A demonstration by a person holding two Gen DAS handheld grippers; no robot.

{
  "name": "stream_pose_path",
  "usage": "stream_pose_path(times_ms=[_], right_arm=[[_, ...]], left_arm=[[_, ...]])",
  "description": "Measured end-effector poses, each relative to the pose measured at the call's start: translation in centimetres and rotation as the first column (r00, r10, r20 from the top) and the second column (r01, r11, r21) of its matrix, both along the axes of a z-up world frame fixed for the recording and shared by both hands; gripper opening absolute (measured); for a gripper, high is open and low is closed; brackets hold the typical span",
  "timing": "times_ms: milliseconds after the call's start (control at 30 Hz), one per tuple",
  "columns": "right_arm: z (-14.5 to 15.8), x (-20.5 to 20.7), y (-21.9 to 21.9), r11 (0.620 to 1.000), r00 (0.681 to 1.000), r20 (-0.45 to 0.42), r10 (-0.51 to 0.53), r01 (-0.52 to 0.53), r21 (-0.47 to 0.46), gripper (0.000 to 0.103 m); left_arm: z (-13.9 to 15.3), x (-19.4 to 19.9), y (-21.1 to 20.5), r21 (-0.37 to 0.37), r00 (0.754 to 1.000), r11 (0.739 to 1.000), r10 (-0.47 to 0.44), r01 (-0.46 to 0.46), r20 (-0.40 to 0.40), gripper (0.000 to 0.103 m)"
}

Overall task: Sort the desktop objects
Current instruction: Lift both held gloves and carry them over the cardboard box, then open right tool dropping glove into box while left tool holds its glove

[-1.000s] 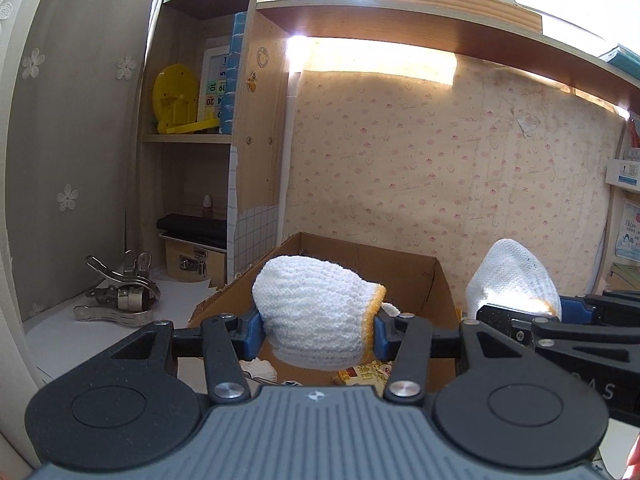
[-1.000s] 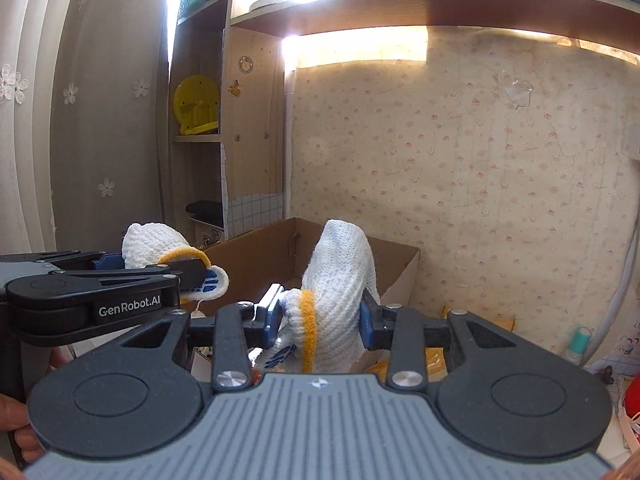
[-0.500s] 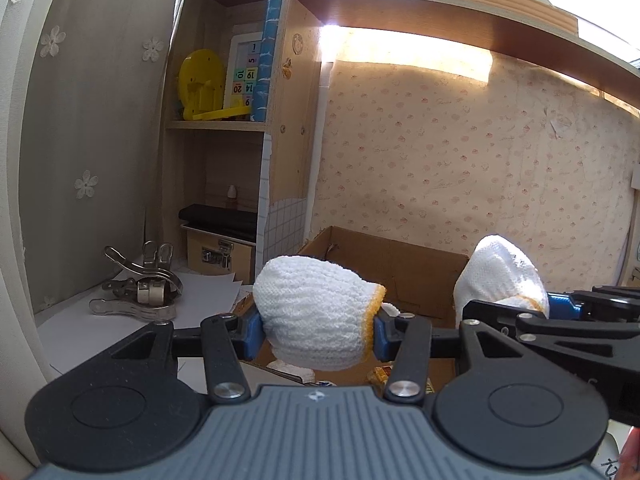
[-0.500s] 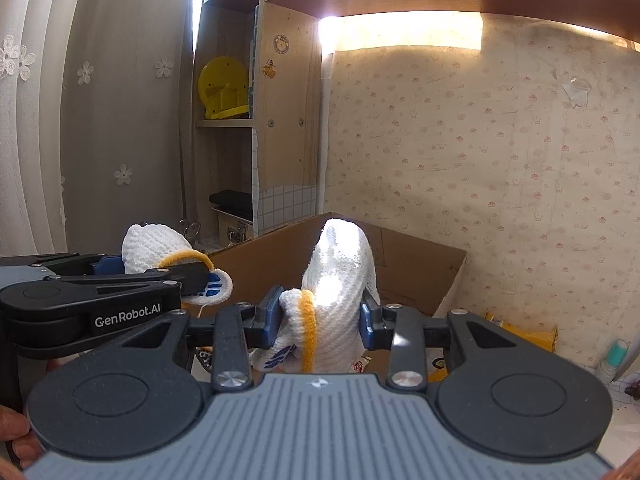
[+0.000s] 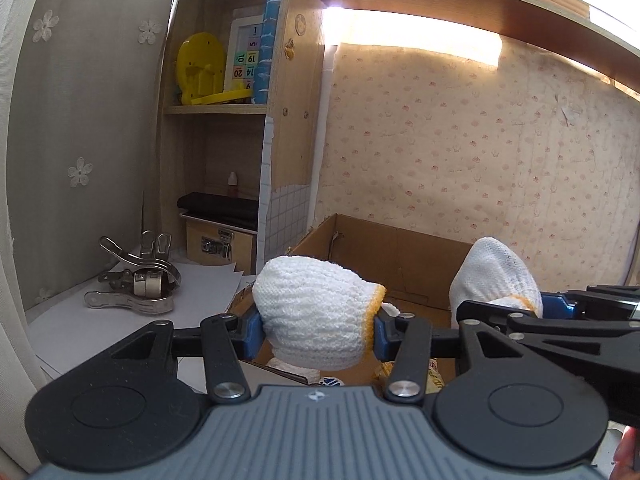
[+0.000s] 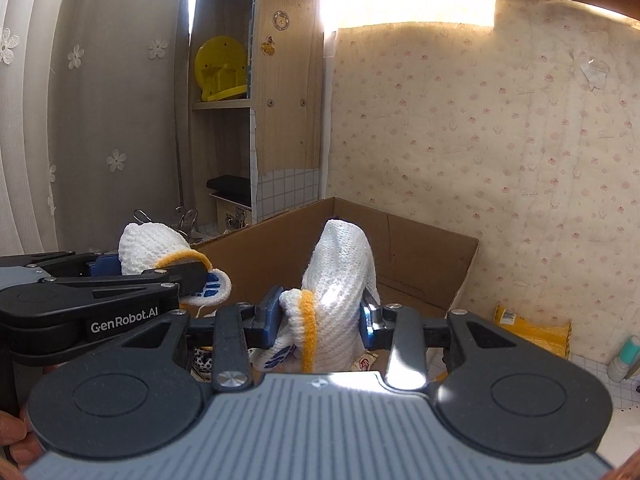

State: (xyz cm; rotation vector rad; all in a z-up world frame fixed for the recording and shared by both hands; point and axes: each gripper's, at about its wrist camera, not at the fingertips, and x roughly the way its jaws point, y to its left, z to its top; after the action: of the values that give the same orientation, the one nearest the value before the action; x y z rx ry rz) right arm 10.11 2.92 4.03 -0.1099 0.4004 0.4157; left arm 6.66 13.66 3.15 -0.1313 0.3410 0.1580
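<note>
My left gripper (image 5: pixel 315 330) is shut on a white knitted glove with a yellow cuff (image 5: pixel 312 312), held above the near edge of an open cardboard box (image 5: pixel 404 256). My right gripper (image 6: pixel 318 322) is shut on a second white knitted glove with a yellow cuff (image 6: pixel 340 280), held upright over the same box (image 6: pixel 424 256). The right gripper and its glove (image 5: pixel 496 280) show at the right of the left wrist view. The left gripper and its glove (image 6: pixel 152 244) show at the left of the right wrist view. Small packets lie in the box bottom, mostly hidden.
Metal clips (image 5: pixel 136 280) lie on white paper at the left. A wooden shelf unit (image 5: pixel 224 128) with a yellow toy, number calendar and latched box stands behind. A yellow packet (image 6: pixel 532 328) and small bottle (image 6: pixel 624 356) lie right of the box. Patterned wall behind.
Both grippers, still holding their gloves, have shifted left and tilted up; the shelf and box have slid rightward and lower in both views. The grips have not changed.
</note>
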Motion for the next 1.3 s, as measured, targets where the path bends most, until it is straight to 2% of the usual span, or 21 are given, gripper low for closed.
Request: stream_pose_path(times_ms=[1167,1300], right_arm=[[-1.6,4.2,0.2,1.000,0.998,-0.059,-0.007,0.006,-0.011,0.038],[-1.8,4.8,0.2,1.000,0.998,-0.060,-0.014,0.013,-0.016,0.043]], left_arm=[[-0.8,2.8,0.1,0.006,0.999,1.000,0.006,-0.005,-0.051,0.053],[-1.0,3.2,0.1,0.007,0.998,1.000,0.005,-0.005,-0.057,0.053]])
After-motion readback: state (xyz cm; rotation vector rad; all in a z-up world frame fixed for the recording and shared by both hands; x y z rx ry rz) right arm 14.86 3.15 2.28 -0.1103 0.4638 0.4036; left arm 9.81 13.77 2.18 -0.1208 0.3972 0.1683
